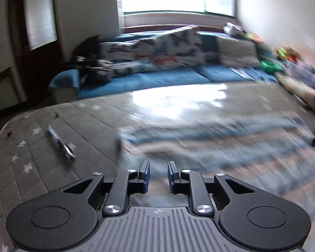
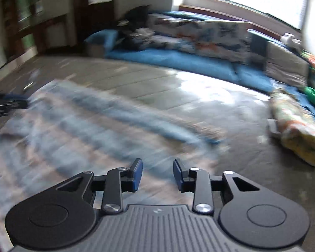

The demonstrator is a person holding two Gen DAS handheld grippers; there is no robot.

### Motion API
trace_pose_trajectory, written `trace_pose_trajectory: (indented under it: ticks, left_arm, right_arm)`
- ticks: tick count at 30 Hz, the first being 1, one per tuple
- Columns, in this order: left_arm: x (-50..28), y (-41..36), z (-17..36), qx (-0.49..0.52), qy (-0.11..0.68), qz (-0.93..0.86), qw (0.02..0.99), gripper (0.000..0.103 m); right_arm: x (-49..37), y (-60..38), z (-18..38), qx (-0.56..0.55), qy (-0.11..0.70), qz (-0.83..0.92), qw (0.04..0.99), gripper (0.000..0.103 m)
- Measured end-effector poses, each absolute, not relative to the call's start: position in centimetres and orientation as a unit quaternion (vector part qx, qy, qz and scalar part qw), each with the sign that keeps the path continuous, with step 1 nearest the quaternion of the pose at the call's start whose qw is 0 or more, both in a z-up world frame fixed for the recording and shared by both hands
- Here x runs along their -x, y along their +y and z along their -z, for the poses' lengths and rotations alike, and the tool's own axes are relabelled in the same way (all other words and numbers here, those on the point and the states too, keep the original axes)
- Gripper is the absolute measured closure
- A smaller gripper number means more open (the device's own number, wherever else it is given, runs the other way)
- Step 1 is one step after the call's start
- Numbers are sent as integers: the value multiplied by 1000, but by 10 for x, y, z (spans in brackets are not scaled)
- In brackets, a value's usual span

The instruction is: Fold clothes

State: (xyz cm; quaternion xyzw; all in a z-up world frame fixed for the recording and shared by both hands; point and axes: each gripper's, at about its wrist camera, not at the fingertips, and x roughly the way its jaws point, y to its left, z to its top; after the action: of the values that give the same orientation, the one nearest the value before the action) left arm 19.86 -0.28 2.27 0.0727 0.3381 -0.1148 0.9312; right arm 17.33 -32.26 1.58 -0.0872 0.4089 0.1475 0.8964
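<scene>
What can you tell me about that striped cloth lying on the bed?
The striped cloth is a soft fabric with blue, pale and pinkish bands, badly blurred in both views. It lies spread fairly flat on the grey quilted mattress, with one edge raised in a low fold. Neither the left gripper nor the right gripper holds it; both are open above it.

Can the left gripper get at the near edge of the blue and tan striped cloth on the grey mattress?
Probably yes: the left gripper is open and empty, and the striped cloth lies flat just ahead with nothing between.
</scene>
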Motion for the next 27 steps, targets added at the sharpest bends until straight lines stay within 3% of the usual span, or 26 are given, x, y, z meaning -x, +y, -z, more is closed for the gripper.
trace_pose_trajectory:
  ticks: [3,14,23,27]
  left_arm:
    - [-165,-11,-17,-88,344,139,924,78]
    - [-44,-28,-14,-126,304,193,924,57]
    - [19,-38,3,-177,286,196,921,52]
    - [26,-36,-8,-163,272,184,930,52]
  right_arm:
    - [-145,-295,-13,117,421,-199,877,61]
    - [-34,-244,-9,171,412,-284,849,50]
    - [36,-230,-6,227,371,-309,846,48]
    - [39,-237,-15,193,349,-285,872,47]
